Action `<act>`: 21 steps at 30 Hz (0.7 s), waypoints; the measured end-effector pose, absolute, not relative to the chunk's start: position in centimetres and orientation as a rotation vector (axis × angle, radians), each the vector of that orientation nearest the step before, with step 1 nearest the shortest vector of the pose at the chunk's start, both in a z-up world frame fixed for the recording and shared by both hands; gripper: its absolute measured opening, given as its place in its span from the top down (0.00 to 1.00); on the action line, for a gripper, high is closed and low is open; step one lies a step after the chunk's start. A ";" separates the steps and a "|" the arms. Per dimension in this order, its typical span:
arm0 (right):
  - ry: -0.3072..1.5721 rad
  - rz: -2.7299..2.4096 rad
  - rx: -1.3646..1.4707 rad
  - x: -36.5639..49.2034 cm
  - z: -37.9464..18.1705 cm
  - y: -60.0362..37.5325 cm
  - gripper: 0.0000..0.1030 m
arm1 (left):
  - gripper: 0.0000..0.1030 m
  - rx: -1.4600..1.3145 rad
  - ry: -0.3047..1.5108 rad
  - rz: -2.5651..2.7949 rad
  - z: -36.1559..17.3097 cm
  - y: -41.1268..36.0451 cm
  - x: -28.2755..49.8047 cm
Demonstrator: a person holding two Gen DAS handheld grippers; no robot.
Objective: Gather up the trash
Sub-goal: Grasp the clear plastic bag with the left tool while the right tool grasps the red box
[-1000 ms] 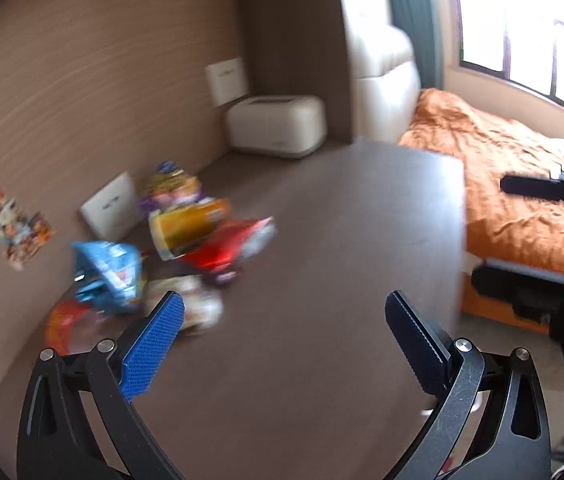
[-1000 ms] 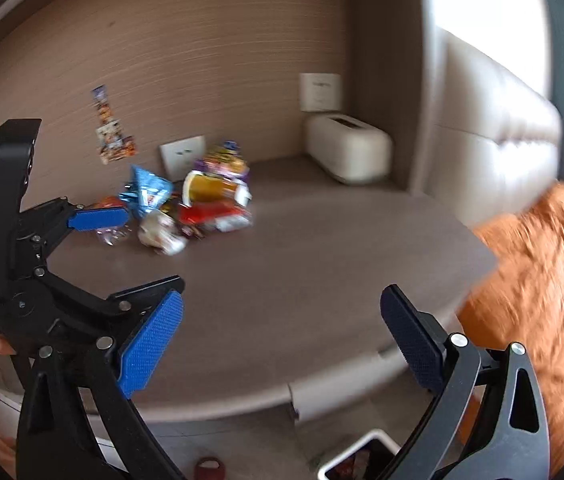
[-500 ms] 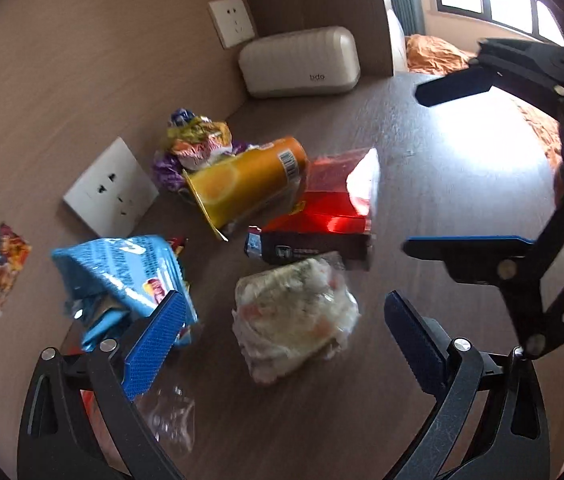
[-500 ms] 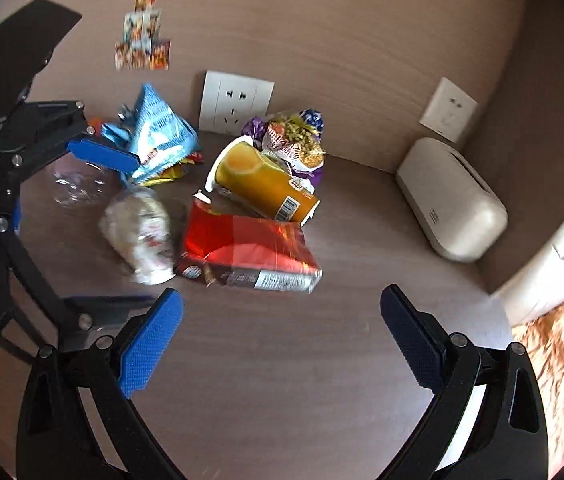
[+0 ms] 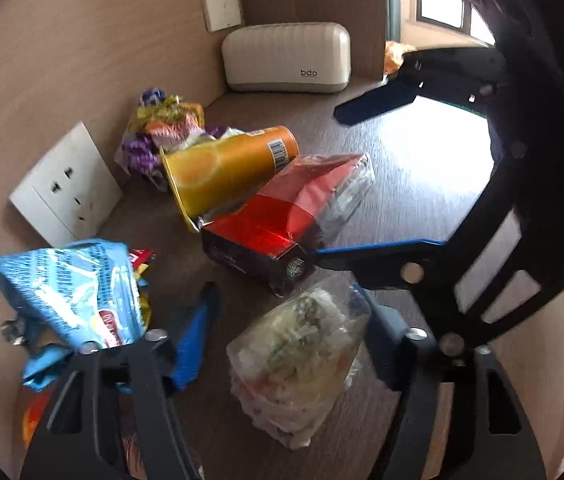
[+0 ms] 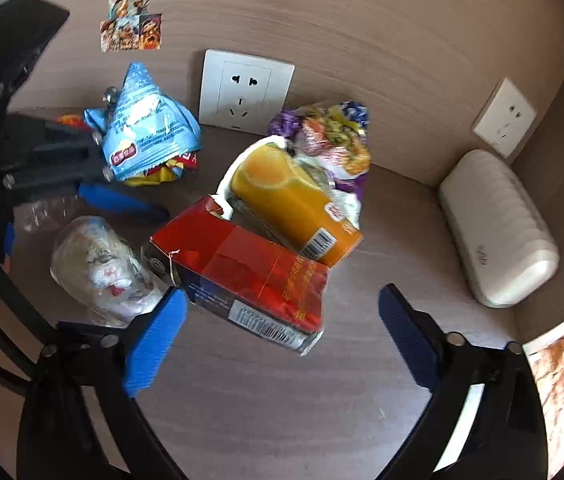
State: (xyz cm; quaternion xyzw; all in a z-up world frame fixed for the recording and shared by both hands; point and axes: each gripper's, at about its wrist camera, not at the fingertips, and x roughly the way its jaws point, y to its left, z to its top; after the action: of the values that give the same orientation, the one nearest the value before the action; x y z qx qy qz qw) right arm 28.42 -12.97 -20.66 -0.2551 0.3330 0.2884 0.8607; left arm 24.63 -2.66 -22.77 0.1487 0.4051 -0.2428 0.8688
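Note:
A pile of trash lies on the brown table (image 6: pixel 282 400) by the wall. A clear bag of crumpled white waste (image 5: pixel 298 364) (image 6: pixel 97 268) lies between the fingers of my left gripper (image 5: pixel 286 340) (image 6: pixel 81 228). Its jaws are closing; the right pad touches the bag, the left pad stands apart. A red box (image 6: pixel 241 272) (image 5: pixel 282 216) lies just ahead of my right gripper (image 6: pixel 282 332) (image 5: pixel 328 184), whose wide jaws are closing slightly without touching it. Behind lie an orange cup (image 6: pixel 294 200), a blue snack bag (image 6: pixel 145 132) and a purple-yellow wrapper (image 6: pixel 330 136).
A white ribbed case (image 6: pixel 498 232) stands at the back right corner. Two wall sockets (image 6: pixel 245 88) (image 6: pixel 506 116) and stickers (image 6: pixel 129 20) are on the wooden wall. A scrap of clear plastic (image 6: pixel 41 212) lies left of the bag. Orange bedding (image 6: pixel 558 364) shows past the table edge.
Both grippers have come down closer to the pile. The left jaws have narrowed around the clear bag. The right gripper now straddles the near end of the red box.

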 end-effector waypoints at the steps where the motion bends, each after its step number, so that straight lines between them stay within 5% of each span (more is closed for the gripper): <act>1: 0.700 0.610 -0.530 28.7 -20.7 -12.8 0.11 | 0.47 0.299 0.853 -0.511 -22.8 -2.5 24.7; 4: 0.702 0.622 -0.522 29.8 -20.8 -12.2 0.16 | 0.59 0.263 0.862 -0.509 -22.9 -2.1 25.1; 5: 0.707 0.625 -0.536 30.0 -21.0 -11.8 0.34 | 0.59 0.256 0.863 -0.505 -22.9 -2.1 25.1; 10: 0.661 0.596 -0.560 30.2 -20.6 -10.8 0.45 | 0.61 0.252 0.866 -0.490 -23.0 -2.3 24.9; 21: 0.657 0.545 -0.371 25.0 -17.2 -15.5 0.47 | 0.62 0.222 0.822 -0.454 -20.2 -3.4 22.1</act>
State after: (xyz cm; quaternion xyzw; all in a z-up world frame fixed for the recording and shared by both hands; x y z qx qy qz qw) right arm 24.98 -15.50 -17.20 -0.1788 0.3166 0.2626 0.8938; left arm 22.13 -3.39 -20.20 0.1065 0.3954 -0.2182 0.8858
